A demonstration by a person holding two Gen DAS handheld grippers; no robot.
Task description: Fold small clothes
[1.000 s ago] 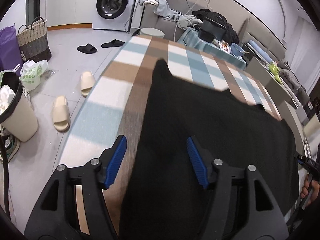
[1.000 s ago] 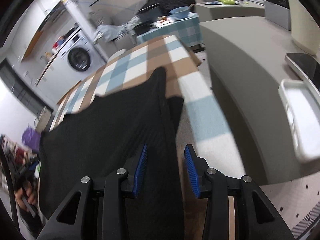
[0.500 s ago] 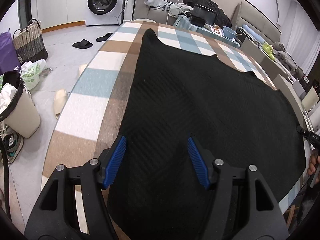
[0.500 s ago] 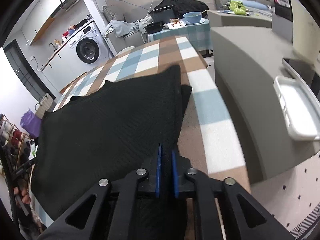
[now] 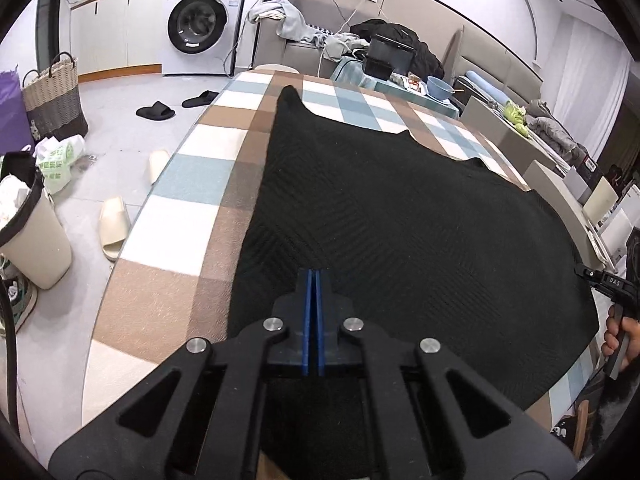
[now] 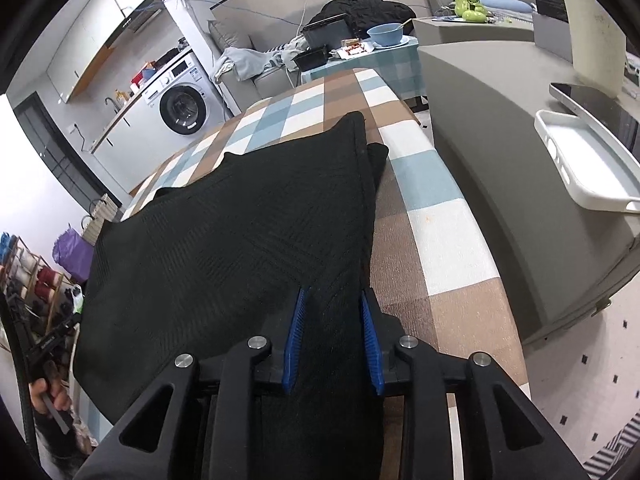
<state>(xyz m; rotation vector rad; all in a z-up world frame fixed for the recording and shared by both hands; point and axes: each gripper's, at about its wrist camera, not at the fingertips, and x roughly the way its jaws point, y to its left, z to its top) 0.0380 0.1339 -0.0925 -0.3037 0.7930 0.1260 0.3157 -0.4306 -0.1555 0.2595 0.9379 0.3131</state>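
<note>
A black knitted garment lies spread over the checked tablecloth; it also shows in the right wrist view. My left gripper is shut on the garment's near hem, blue pads pressed together. My right gripper is open, its blue pads either side of the garment's near right hem, with cloth between them. The garment's far right corner lies doubled over near the table edge.
A grey cabinet with a white tray stands right of the table. On the floor to the left are a bin, slippers and a wicker basket. A washing machine stands at the back.
My left gripper has closed on the near hem. My right gripper, shut half a second ago, has opened. Both views have shifted slightly over the garment.
</note>
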